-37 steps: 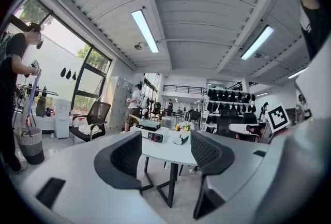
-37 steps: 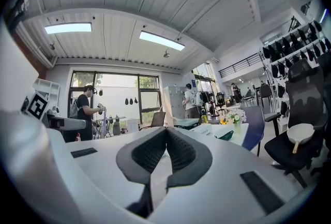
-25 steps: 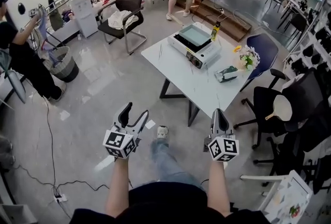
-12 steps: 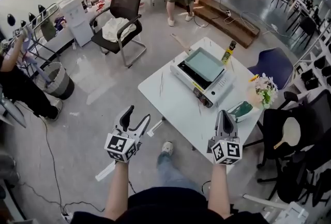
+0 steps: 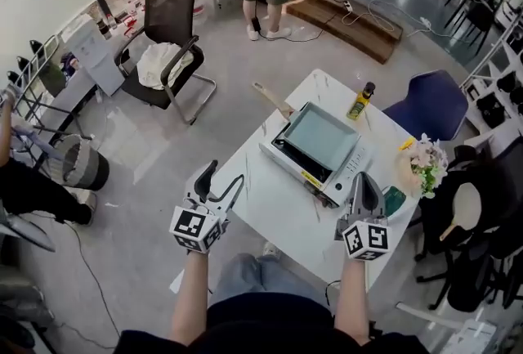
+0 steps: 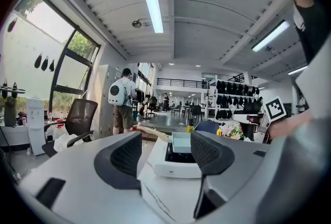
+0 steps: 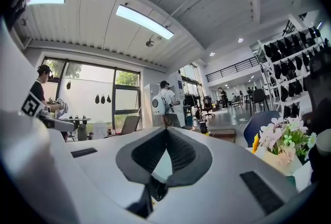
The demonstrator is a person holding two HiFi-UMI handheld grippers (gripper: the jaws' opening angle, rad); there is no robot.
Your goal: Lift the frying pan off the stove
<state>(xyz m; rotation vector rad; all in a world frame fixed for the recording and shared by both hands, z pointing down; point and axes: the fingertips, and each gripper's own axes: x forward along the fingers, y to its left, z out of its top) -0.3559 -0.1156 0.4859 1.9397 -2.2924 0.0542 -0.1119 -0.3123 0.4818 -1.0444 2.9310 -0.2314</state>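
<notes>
Left gripper [image 6: 164,154]: jaws wide apart, nothing between them. Right gripper [image 7: 165,137]: jaws closed tip to tip, empty. The pan [image 5: 319,136] sits on the stove [image 5: 296,172], ahead of both jaws. It is nearer than a second ago: approach under way, no grasp yet. The handle [image 5: 272,100] points away from the jaws, and its far end is indistinct.

head camera: my view falls steeply from above onto the table [image 5: 270,205] and stove [image 5: 347,172]. camera on left gripper [image 5: 222,174]: low, level, near the table edge, facing that stove. camera on right gripper [image 5: 362,178]: low, level, toward the windows [image 7: 103,99].
</notes>
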